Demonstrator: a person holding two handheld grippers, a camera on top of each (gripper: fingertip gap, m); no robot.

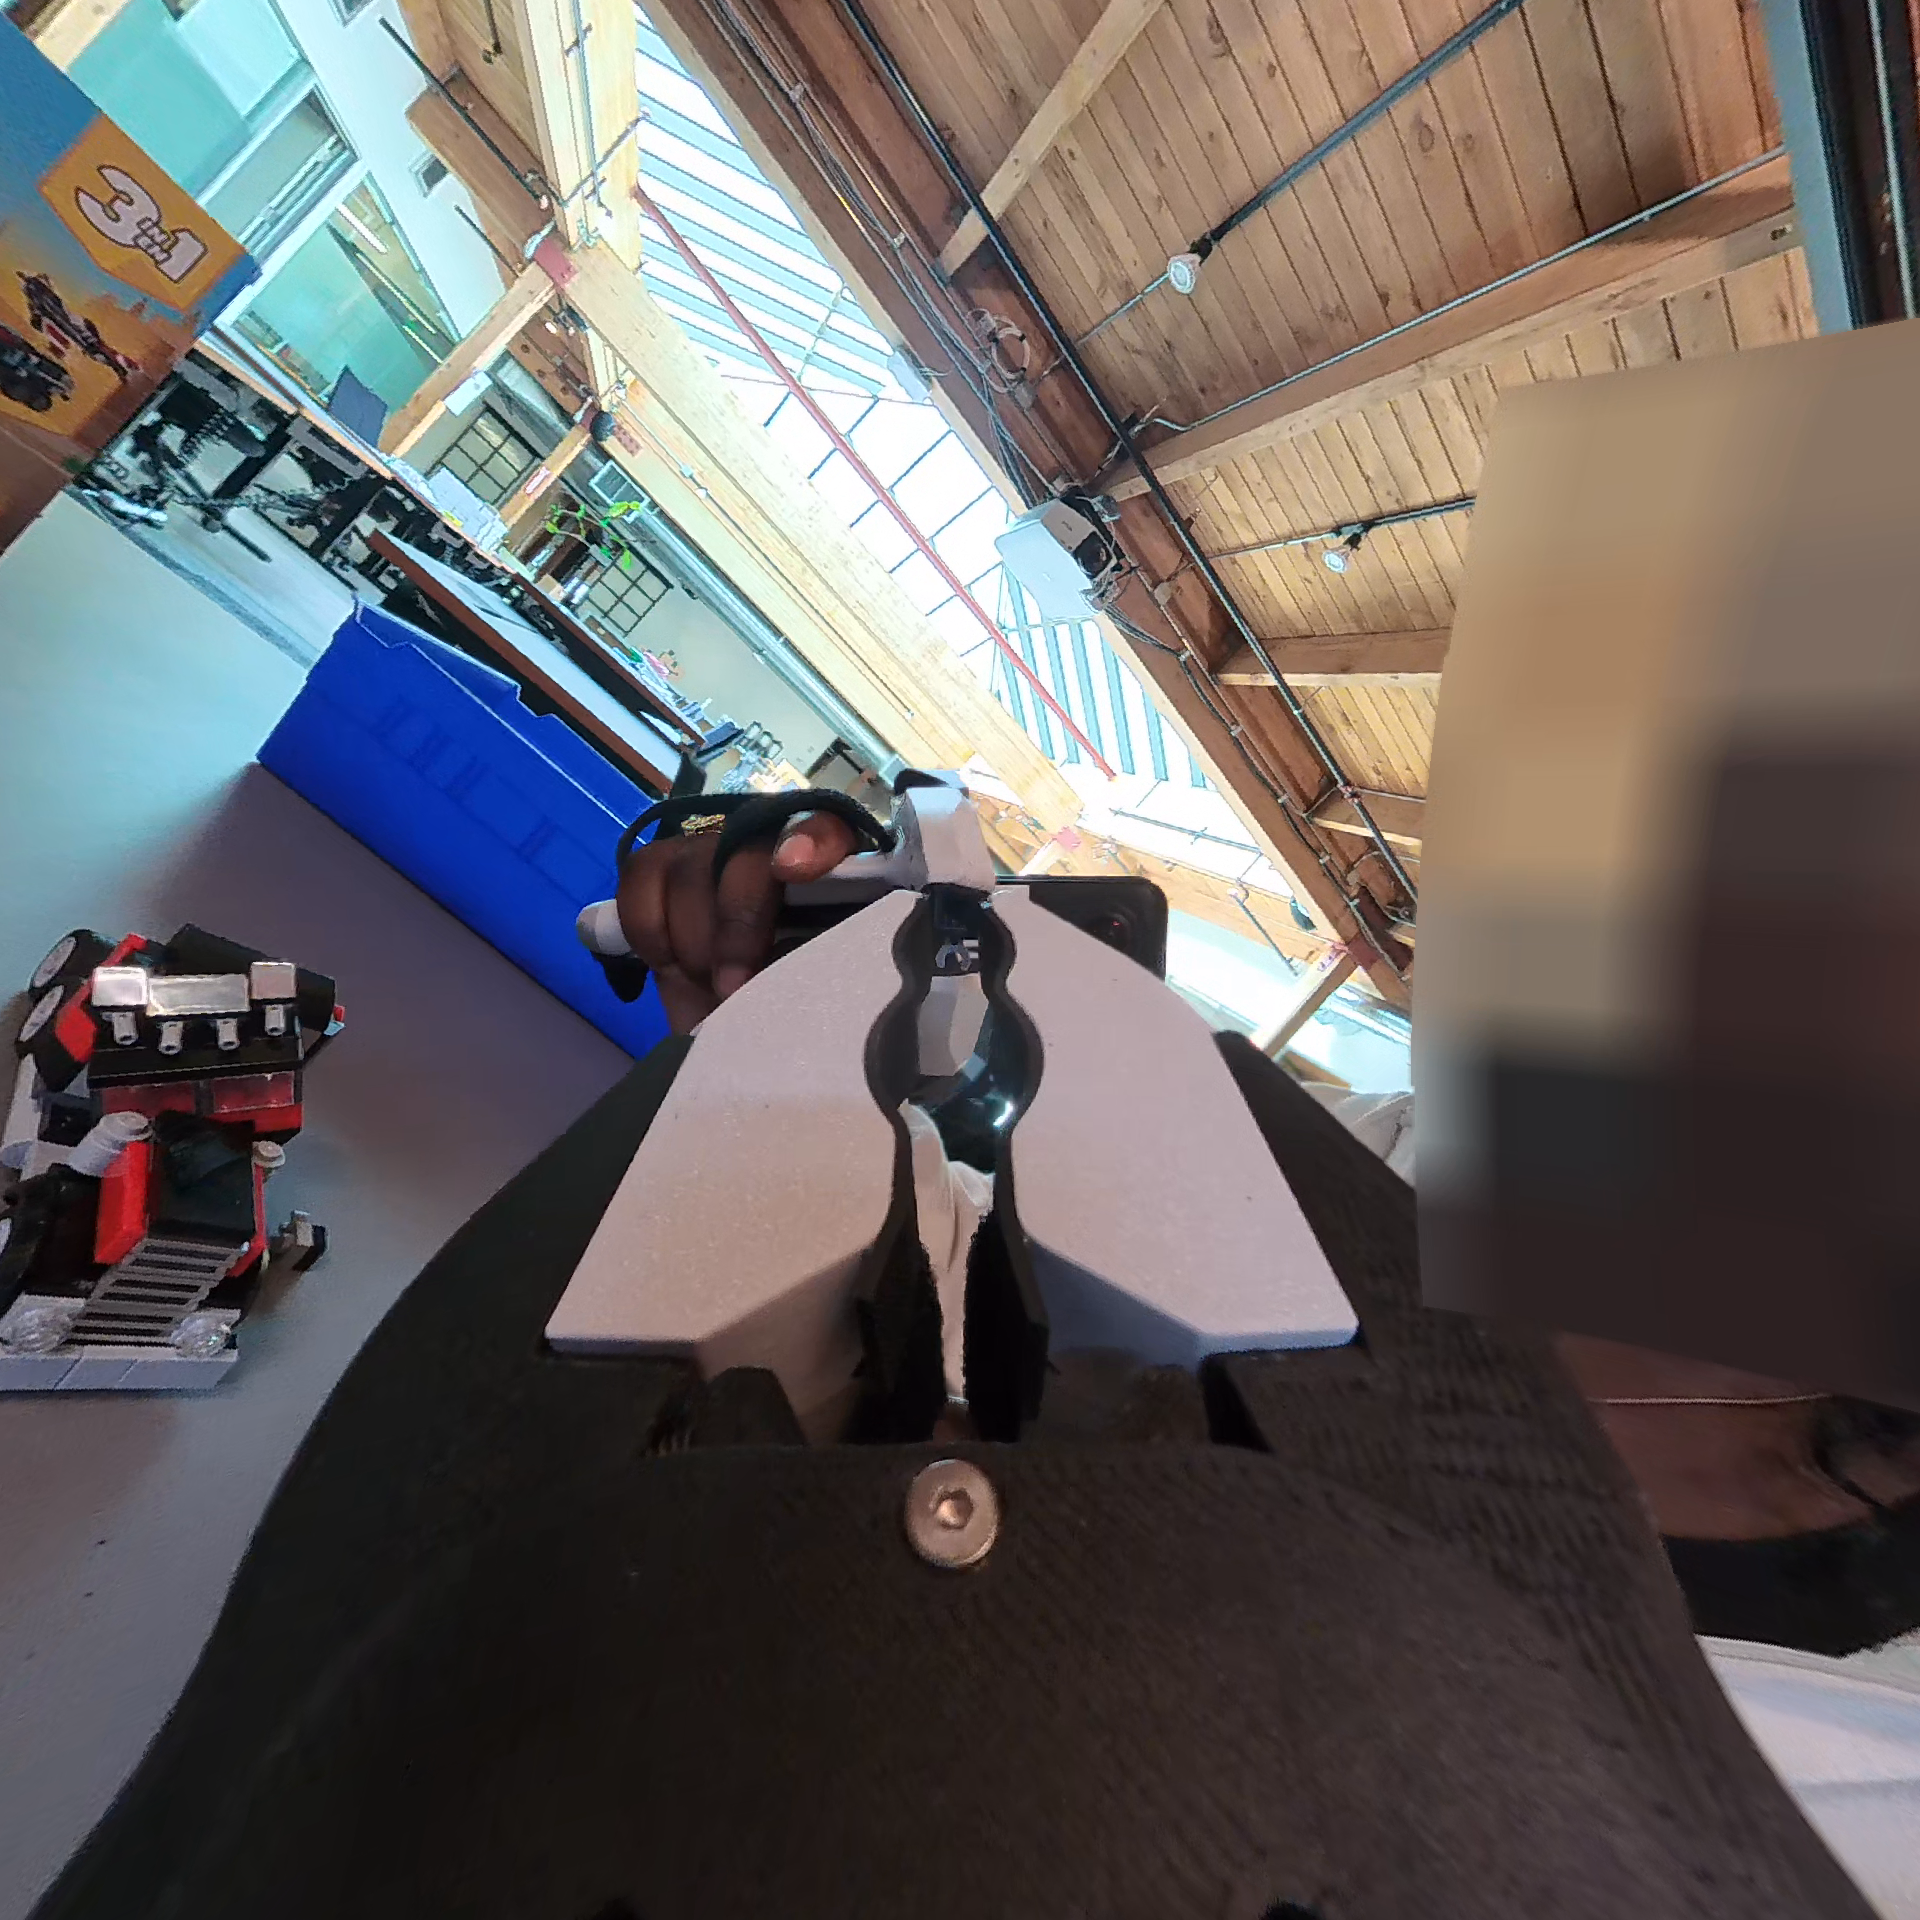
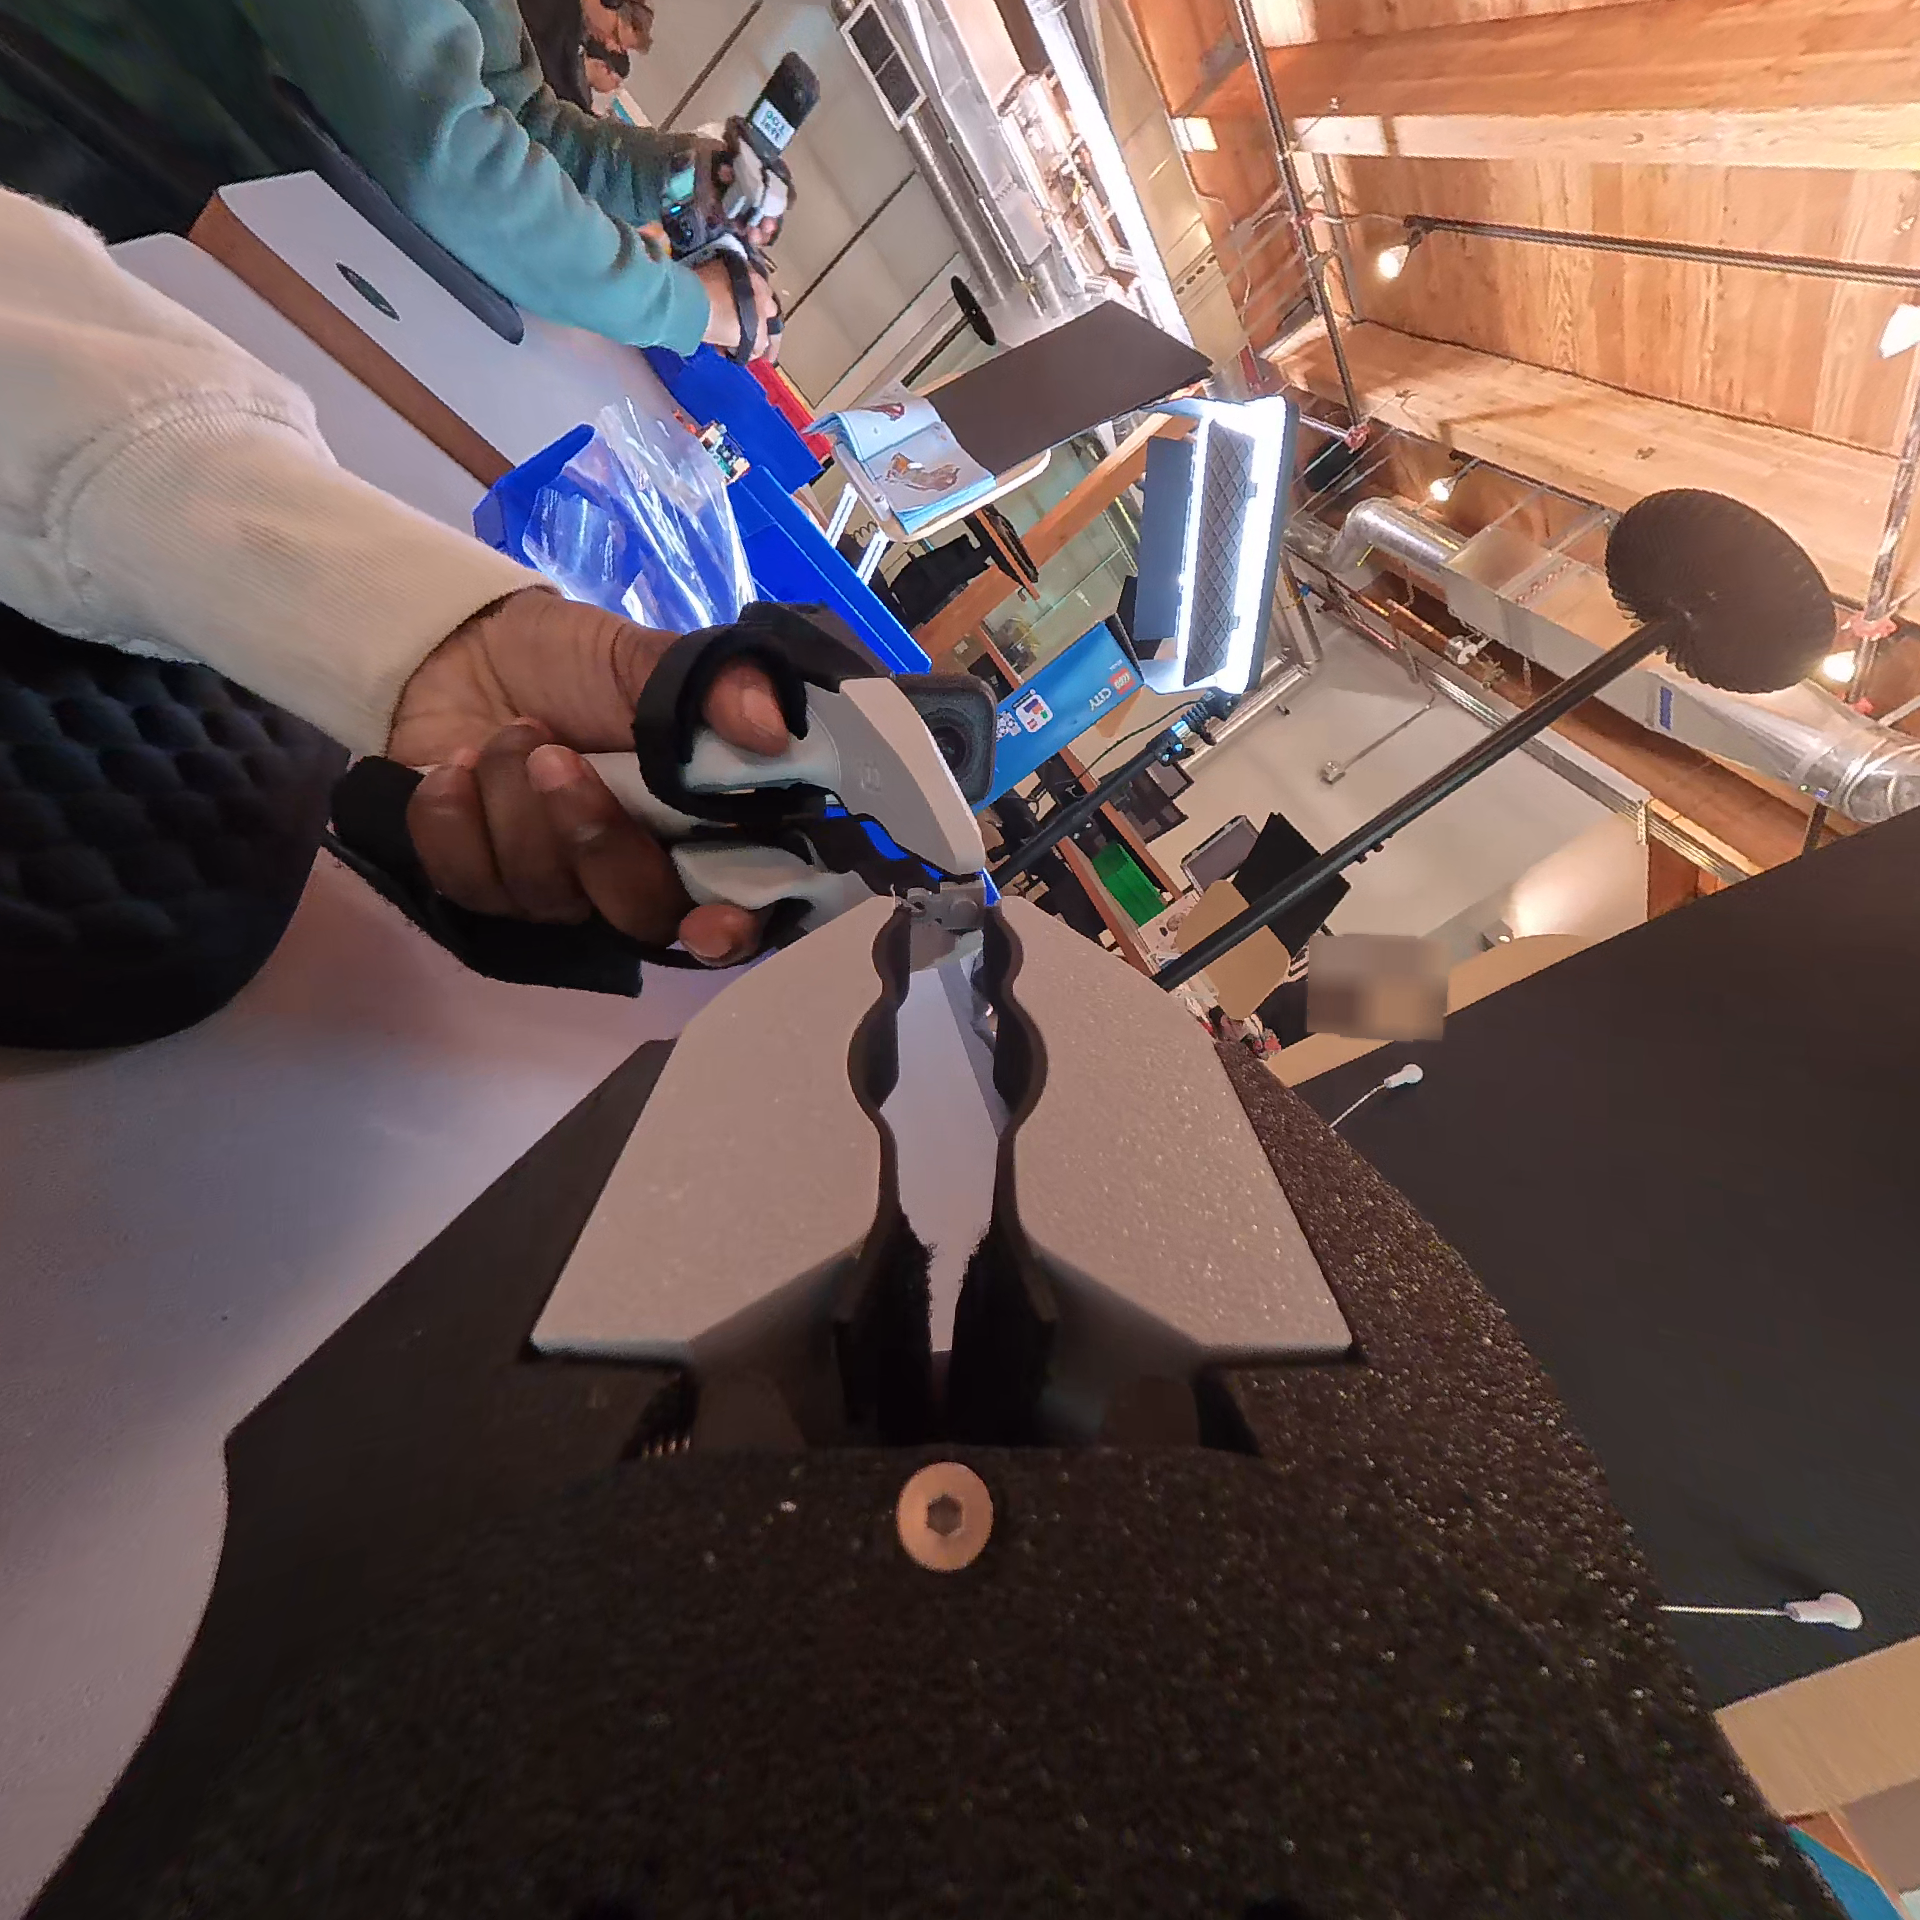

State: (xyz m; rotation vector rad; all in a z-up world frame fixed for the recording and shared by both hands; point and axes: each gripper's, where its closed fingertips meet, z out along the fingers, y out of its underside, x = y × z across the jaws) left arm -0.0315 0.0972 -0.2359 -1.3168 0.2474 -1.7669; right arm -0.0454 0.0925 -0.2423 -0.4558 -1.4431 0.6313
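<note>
Brick (image 2: 951,912), tiny and grey, sat pinched between the tips of the right jaws. The left jaws were narrow, with their tips at the same spot; I could not tell if they pinched it. It looked light, hard and slippery, best held by its flat sides. A blue box (image 2: 1070,707) past the jaws had writing.
</note>
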